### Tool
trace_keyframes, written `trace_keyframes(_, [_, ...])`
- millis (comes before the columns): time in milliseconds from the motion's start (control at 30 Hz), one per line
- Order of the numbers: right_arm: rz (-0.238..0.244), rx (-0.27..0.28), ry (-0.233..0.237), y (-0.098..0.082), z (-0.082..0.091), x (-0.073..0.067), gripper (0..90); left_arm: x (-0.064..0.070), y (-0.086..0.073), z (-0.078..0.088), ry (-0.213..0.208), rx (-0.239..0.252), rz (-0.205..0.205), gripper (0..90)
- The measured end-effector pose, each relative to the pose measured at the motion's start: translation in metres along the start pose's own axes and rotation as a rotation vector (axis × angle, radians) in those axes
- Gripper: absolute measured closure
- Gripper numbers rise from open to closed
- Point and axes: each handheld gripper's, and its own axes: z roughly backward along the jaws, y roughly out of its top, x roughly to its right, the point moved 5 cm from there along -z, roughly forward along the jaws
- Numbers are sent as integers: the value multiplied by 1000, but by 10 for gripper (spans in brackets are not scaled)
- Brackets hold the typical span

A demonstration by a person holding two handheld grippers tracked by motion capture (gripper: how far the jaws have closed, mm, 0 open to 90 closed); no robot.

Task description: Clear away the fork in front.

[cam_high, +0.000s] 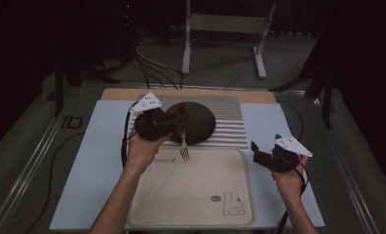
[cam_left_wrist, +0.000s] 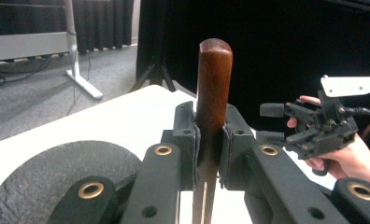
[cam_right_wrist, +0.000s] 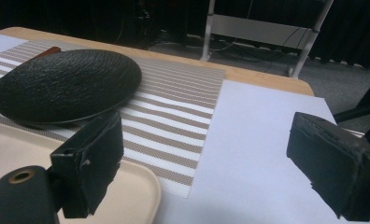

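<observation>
The plate [cam_high: 193, 122] is black with a rough, ribbed texture and sits on a placemat [cam_high: 227, 124] striped in taupe and white. The tray [cam_high: 196, 190] is cream, printed with a small outlined rabbit and faint lettering. The fork [cam_high: 183, 139] has a reddish-brown wooden handle and silver tines. The table cover [cam_high: 93, 165] is pale blue-white.

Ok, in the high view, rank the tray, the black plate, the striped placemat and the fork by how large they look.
1. Tray, the largest.
2. Striped placemat; partly covered by the plate and lying farther from the camera, so its margin below the tray is unsure.
3. Black plate.
4. Fork, the smallest, held by the left gripper.
</observation>
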Motion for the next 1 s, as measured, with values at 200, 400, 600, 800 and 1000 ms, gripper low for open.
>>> trace_keyframes(200, [14,-3,-11,-7,-2,3,110,-5,-5,17,-9,-6,12,801])
trace_keyframes(400, [5,1,-14,-7,-2,5,110,-11,-13,31,-15,-23,19,801])
trace_keyframes(600, [15,-5,-20,-10,-3,5,110,-16,-23,44,-30,-39,45,801])
trace_keyframes(800, [20,-12,-22,-11,-4,5,110,-16,-30,57,-46,-61,75,801])
trace_keyframes(1000, [27,-19,-26,-13,-6,4,110,-10,-39,67,-63,-91,94,800])
